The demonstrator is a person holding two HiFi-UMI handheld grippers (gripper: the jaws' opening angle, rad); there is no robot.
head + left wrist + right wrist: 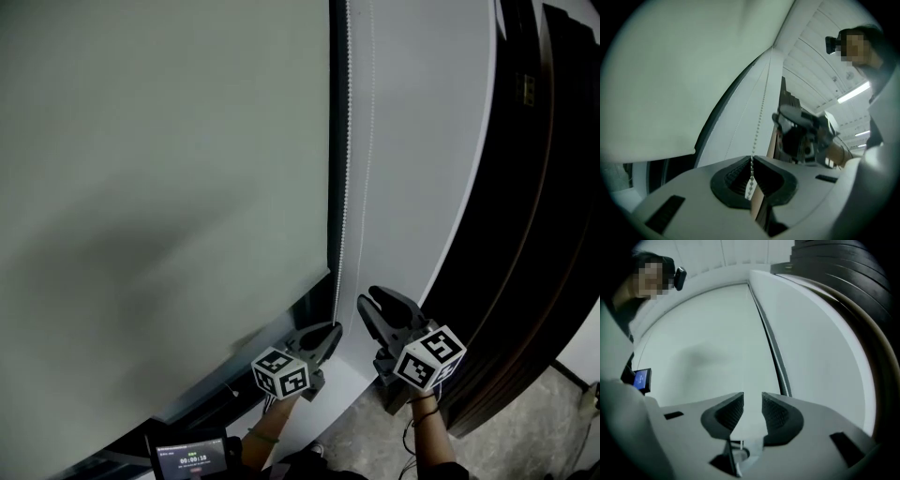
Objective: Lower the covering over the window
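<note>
my left gripper (752, 161) is clamped shut on the bead chain (761, 117), which runs straight up and away from the pinched jaws, with a few beads showing in the hollow behind the tips. the roller blind (159, 187) hangs above and to the left of that gripper. its bottom edge is just up-left of the jaw tips, over a dark strip of window (656, 173). my right gripper (753, 401) stands just right of the left one and slightly higher, its jaws well apart with nothing between them. ahead of it are the pale blind and a dark frame strip (772, 348), with a white wall (422, 141) and a dark door (544, 206) further right. a small lit screen (192, 457) sits low, behind and left of my left gripper.
</note>
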